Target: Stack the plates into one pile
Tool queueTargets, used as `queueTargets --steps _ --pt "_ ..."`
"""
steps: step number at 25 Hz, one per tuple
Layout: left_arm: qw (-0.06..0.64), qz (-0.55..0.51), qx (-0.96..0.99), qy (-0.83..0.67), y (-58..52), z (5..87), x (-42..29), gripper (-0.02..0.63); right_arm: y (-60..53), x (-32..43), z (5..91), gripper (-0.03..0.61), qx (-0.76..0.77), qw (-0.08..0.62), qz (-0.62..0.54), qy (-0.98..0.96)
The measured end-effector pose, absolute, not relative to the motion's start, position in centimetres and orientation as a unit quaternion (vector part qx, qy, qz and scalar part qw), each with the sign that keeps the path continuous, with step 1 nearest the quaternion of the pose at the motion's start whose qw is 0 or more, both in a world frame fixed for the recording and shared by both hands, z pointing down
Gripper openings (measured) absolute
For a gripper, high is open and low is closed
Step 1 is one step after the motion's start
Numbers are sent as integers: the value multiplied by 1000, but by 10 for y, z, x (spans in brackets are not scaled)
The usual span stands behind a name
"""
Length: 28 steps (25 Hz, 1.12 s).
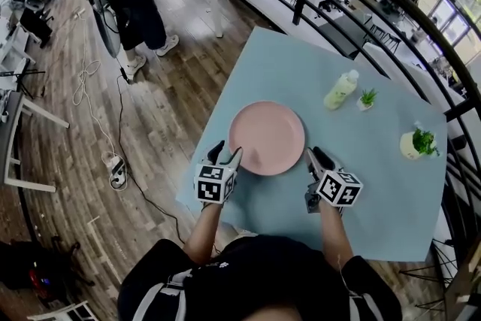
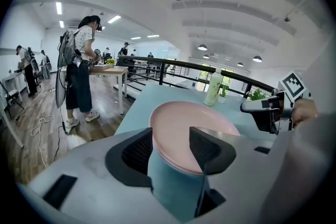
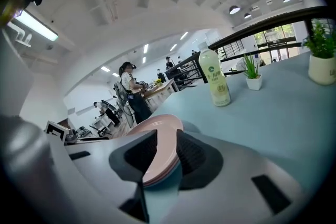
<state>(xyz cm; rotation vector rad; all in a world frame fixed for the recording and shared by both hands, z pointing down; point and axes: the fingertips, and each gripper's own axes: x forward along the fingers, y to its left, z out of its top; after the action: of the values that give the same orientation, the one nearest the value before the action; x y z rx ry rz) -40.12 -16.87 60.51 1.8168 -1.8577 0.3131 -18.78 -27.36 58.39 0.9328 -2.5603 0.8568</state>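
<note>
Pink plates (image 1: pixel 267 137) sit in one pile near the middle of the blue table (image 1: pixel 391 192). The left gripper (image 1: pixel 228 154) is just by the near left rim. Its fingers are wide apart and hold nothing. The right gripper (image 1: pixel 317 158) is by the near right rim, fingers apart and empty too. The pile looks done, I think. Pull both grippers back gently with fingers kept wide, so no rim gets bumped.
</note>
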Motion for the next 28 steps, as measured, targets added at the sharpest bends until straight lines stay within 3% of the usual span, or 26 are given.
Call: queueTargets --steps 6,7,10,11,28 --pt "218 94 688 -686 -170 569 -378 211 -274 -171 545 73 315 93 272 -905" --pt "210 92 692 -684 -170 563 -372 192 -273 -169 539 61 310 84 272 -907" --pt "182 70 713 -674 -169 545 -352 53 -266 -161 525 33 295 63 270 -915" --pt "175 62 719 -669 -169 540 -344 41 -266 -157 522 15 292 59 269 -916" --pt "67 92 799 -591 -173 456 -209 34 -225 -76 451 1 277 -2 187 -942"
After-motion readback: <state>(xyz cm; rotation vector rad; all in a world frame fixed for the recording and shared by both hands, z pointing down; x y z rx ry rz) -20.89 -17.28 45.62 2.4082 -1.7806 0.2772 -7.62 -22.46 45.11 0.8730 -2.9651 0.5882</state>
